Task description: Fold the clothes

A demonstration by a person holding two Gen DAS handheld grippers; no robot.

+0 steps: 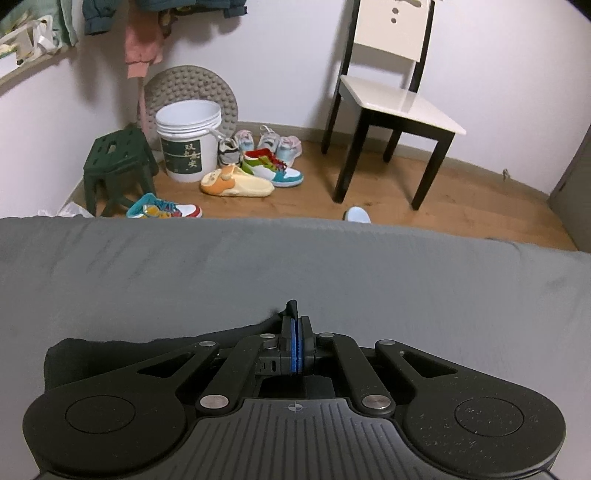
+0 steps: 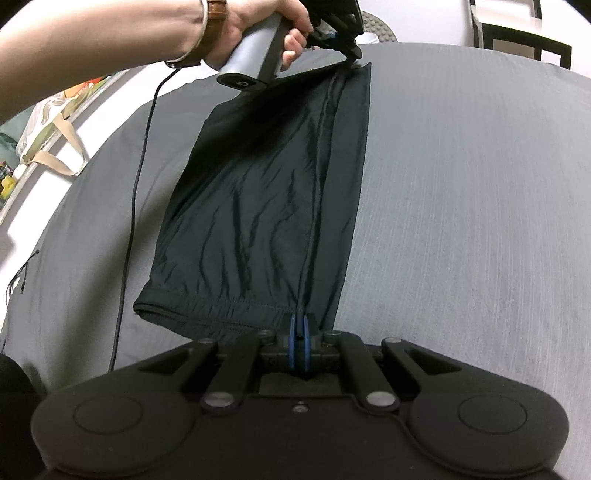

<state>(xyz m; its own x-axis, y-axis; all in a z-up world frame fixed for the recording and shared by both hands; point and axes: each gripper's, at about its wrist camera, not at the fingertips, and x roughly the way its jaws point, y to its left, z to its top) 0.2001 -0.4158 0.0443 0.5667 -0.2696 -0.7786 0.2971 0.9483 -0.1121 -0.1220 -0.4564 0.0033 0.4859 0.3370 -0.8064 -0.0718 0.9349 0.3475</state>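
On the left, the left gripper [image 1: 296,341] has its blue-padded jaws pinched together on a far corner of the black, thin, slightly shiny pair of trousers [image 2: 266,206]; in the right wrist view a bare hand [image 2: 258,22] with a brown watch strap holds its handle. The trousers lie lengthwise on the grey ribbed bed cover [image 2: 461,192], apparently already doubled leg over leg, a seam running along the strip. To the right, the right gripper [image 2: 298,334] is clamped on the near elastic hem. Judging by this, the lengthwise fold looks done; bringing one end over to the other, then smoothing, seems still to come.
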